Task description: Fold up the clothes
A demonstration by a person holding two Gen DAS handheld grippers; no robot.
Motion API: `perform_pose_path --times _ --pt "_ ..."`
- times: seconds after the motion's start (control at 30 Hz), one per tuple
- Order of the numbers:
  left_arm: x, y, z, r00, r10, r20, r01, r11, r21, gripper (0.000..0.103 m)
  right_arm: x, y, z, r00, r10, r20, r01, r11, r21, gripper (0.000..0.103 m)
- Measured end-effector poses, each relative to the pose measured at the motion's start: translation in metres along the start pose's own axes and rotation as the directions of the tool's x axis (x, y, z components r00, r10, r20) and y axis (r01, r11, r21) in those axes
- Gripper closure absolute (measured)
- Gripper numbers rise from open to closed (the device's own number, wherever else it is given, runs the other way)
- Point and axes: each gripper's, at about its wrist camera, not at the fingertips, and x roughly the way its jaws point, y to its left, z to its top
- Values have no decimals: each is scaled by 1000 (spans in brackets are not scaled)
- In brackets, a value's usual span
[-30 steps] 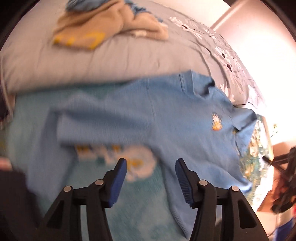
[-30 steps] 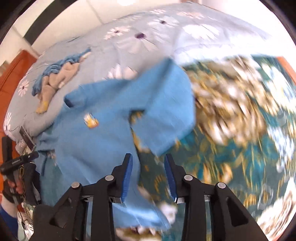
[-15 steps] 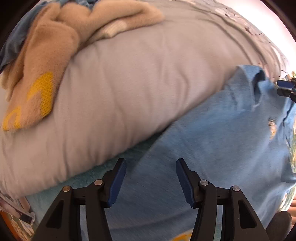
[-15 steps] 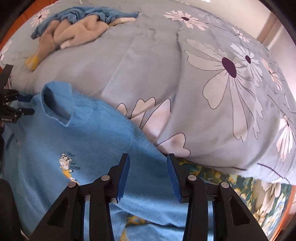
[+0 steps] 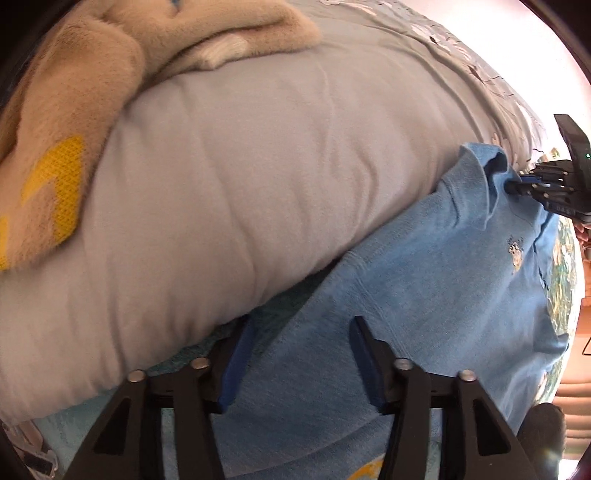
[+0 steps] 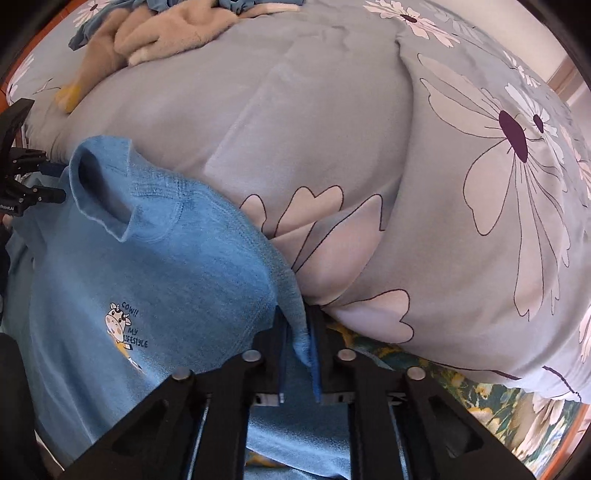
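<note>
A light blue sweatshirt [image 5: 436,295] with a small cow print lies spread on the bed against a grey duvet. My left gripper [image 5: 299,354] is open, its jaws low over the sweatshirt's left shoulder edge. In the right wrist view the sweatshirt [image 6: 147,280] shows its collar at upper left. My right gripper [image 6: 298,343] is shut on the sweatshirt's right shoulder fold. It also shows far right in the left wrist view [image 5: 517,184], beside the collar.
A bulky grey floral duvet [image 6: 369,147] rises right behind the sweatshirt. A beige fleece garment [image 5: 74,110] and a blue one [image 6: 110,22] lie on top of it. A teal patterned sheet [image 6: 498,406] lies under the sweatshirt.
Both grippers moved in close to the sweatshirt's shoulders. The right gripper closed on the shoulder fold. The left gripper stayed open and dropped nearer the fabric.
</note>
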Motion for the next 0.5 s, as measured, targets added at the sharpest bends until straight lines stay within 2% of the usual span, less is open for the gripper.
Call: perform_pose_path --times 0.03,0.07,0.2,0.3,0.4,0.5 --pt "0 0 -1 1000 9 1 -9 1000 4 94 -2 1 -1 1000 -3 9 3 1000 2 96" --pt "-1 1 -2 1000 14 9 -14 1000 -2 98 -4 2 -2 1000 -6 20 6 1000 4 97" --pt "-19 -2 -12 996 19 91 -17 1000 -18 100 -29 9 -9 994 -15 111 14 1000 12 99" --pt "-50 -8 -15 980 27 199 -27 1000 -4 100 -59 11 -10 978 -27 206 27 1000 6 99" --pt "-90 -2 0 955 34 293 -30 999 -21 100 -88 4 -1 952 -64 298 61 998 19 99" --pt "-102 6 26 944 61 325 -41 997 -70 100 -100 -25 23 937 -100 335 69 992 103 99"
